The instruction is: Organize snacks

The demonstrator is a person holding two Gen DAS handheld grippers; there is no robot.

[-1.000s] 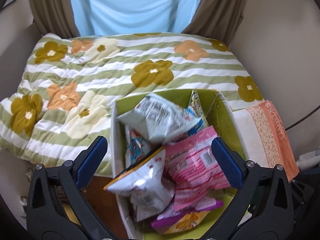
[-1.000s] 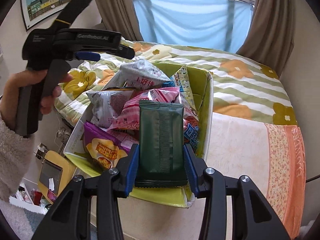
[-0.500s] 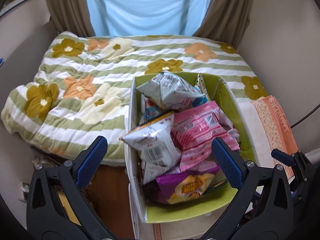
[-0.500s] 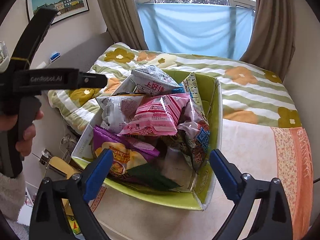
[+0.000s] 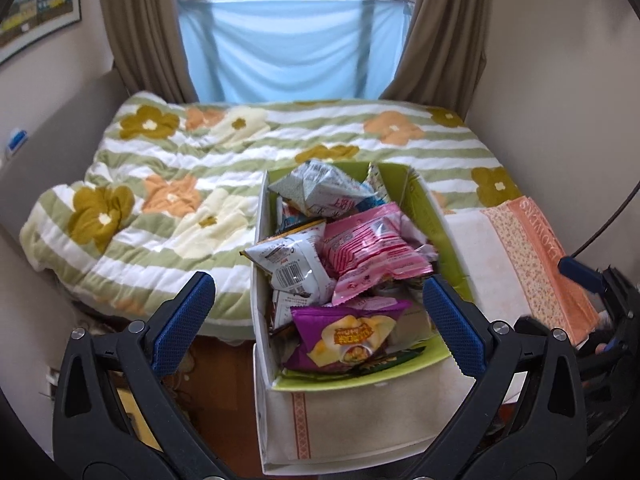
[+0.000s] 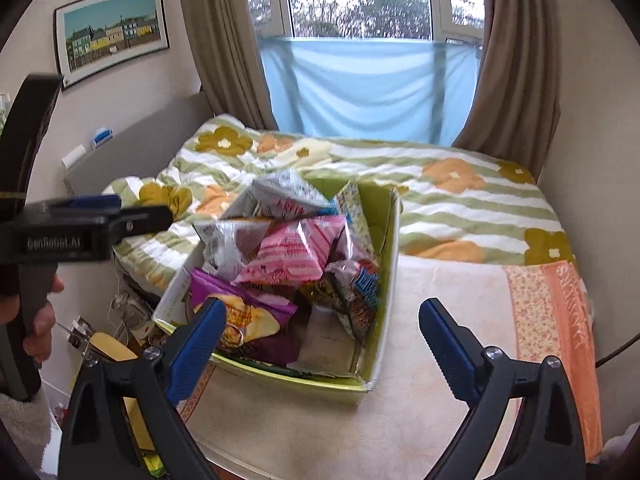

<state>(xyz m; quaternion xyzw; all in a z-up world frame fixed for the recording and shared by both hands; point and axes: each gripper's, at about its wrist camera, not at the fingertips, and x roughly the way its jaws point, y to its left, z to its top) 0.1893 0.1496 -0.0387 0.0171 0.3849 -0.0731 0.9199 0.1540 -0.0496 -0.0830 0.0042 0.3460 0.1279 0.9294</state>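
Note:
A green box (image 5: 424, 200) (image 6: 386, 216) full of snack packets stands on a cloth-covered table beside the bed. In it lie a pink striped packet (image 5: 372, 248) (image 6: 296, 252), a purple chip bag (image 5: 344, 336) (image 6: 244, 320), silver packets (image 5: 292, 264) and a dark green packet (image 5: 390, 358) at the front edge. My left gripper (image 5: 318, 304) is open and empty, held back above the box's front. My right gripper (image 6: 320, 334) is open and empty, held back at the box's near corner. The left gripper also shows side-on in the right wrist view (image 6: 84, 220).
A bed with a flowered green-striped quilt (image 5: 180, 184) lies behind and left of the box. An orange patterned cloth (image 6: 556, 320) covers the table's right side. Curtains and a window stand at the back. Clutter sits on the floor (image 6: 100, 336) to the left.
My right gripper opened and let go of the dark green packet, which now lies in the box. Both grippers have drawn back and up from the box.

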